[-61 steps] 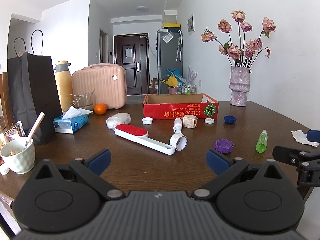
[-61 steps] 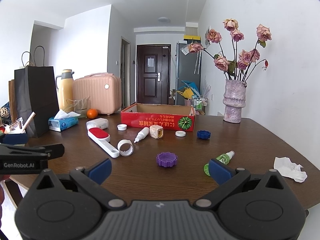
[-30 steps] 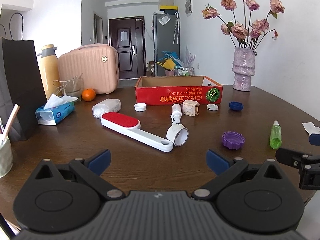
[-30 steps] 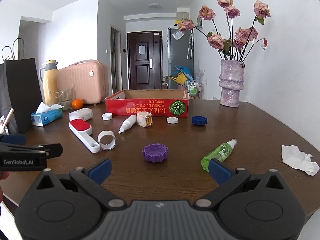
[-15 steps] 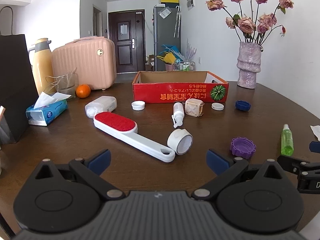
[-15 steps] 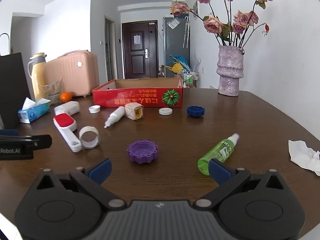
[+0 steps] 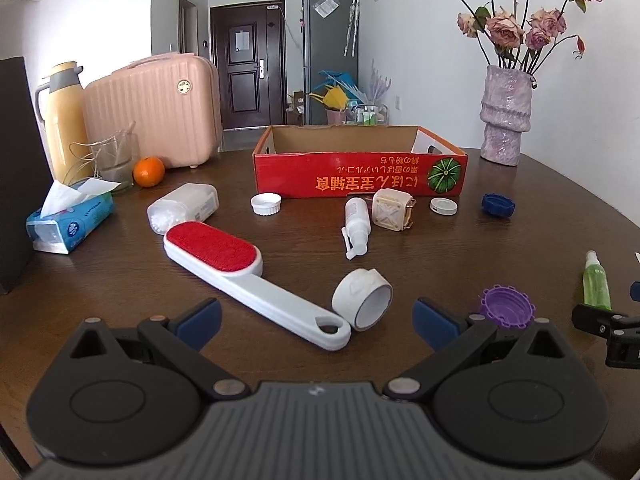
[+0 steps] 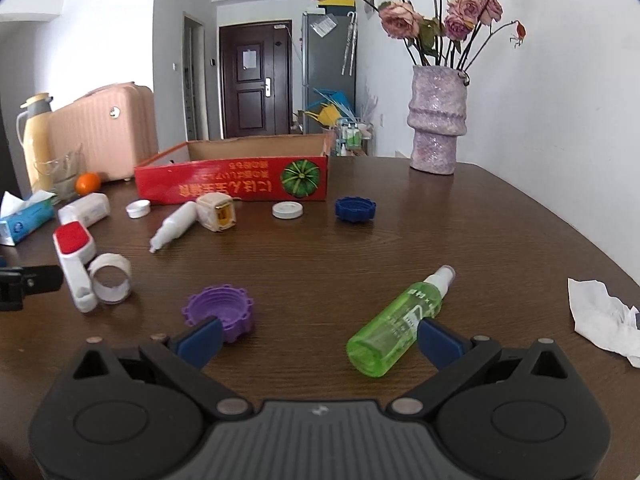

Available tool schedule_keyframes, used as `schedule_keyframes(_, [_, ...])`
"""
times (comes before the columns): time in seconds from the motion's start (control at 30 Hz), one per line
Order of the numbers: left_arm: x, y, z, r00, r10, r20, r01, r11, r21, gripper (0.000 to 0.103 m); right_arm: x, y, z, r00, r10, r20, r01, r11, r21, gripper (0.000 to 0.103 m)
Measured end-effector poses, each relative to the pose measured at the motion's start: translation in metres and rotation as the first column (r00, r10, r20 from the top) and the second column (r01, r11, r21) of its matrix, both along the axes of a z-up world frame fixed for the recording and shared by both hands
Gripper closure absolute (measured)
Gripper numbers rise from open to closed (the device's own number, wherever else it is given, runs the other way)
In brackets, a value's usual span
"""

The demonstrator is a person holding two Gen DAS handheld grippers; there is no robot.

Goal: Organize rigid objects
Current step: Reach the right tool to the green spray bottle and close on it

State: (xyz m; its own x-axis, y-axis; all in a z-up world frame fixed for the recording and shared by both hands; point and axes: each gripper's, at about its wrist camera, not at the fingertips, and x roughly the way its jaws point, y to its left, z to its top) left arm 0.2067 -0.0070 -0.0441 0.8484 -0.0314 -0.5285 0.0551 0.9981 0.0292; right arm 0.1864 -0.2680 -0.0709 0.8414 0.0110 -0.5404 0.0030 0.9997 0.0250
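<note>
A red cardboard box (image 7: 360, 178) (image 8: 232, 184) stands open at the back of the brown table. Loose items lie before it: a red-and-white lint brush (image 7: 248, 276) (image 8: 74, 258), a white tape roll (image 7: 362, 304) (image 8: 110, 278), a white dropper bottle (image 7: 355, 226) (image 8: 174, 226), a cream cube (image 7: 392, 210) (image 8: 216, 212), a purple cap (image 7: 507, 311) (image 8: 220, 312), a blue cap (image 7: 497, 205) (image 8: 355, 209), white caps (image 7: 266, 203) (image 8: 287, 211) and a green spray bottle (image 7: 596, 280) (image 8: 400, 320). My left gripper (image 7: 316, 320) is open over the brush handle. My right gripper (image 8: 318, 336) is open, between the purple cap and the green bottle.
A tissue pack (image 7: 68, 220), an orange (image 7: 149, 172), a cotton-swab box (image 7: 184, 206), a yellow flask (image 7: 64, 120) and a pink suitcase (image 7: 160, 108) stand at the left. A flower vase (image 8: 436, 132) stands at the back right. A crumpled tissue (image 8: 604, 320) lies at the right.
Both grippers have moved forward and lower over the table. The brush and tape roll now lie close before the left gripper, the green bottle and purple cap close before the right.
</note>
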Motion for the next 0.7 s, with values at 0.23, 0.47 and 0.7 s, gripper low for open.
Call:
schedule_keyframes(0.23, [0.021, 0.001, 0.001, 1.0, 0.006, -0.013, -0.006, 1.0, 0.002, 0.0, 0.023, -0.016, -0.003, 0.997, -0.072, -0.007, 0.072, 0.997, -0.02, 0.0])
schedule_keyframes(0.47, [0.035, -0.001, 0.0, 1.0, -0.003, -0.025, 0.003, 1.0, 0.001, 0.0, 0.05, -0.04, -0.011, 0.987, -0.144, -0.068, 0.142, 0.989, -0.039, 0.009])
schedule_keyframes(0.7, [0.043, -0.001, -0.002, 0.999, -0.001, -0.042, 0.0, 1.0, -0.005, 0.0, 0.063, -0.056, -0.019, 0.98, -0.148, -0.132, 0.149, 0.989, -0.005, 0.035])
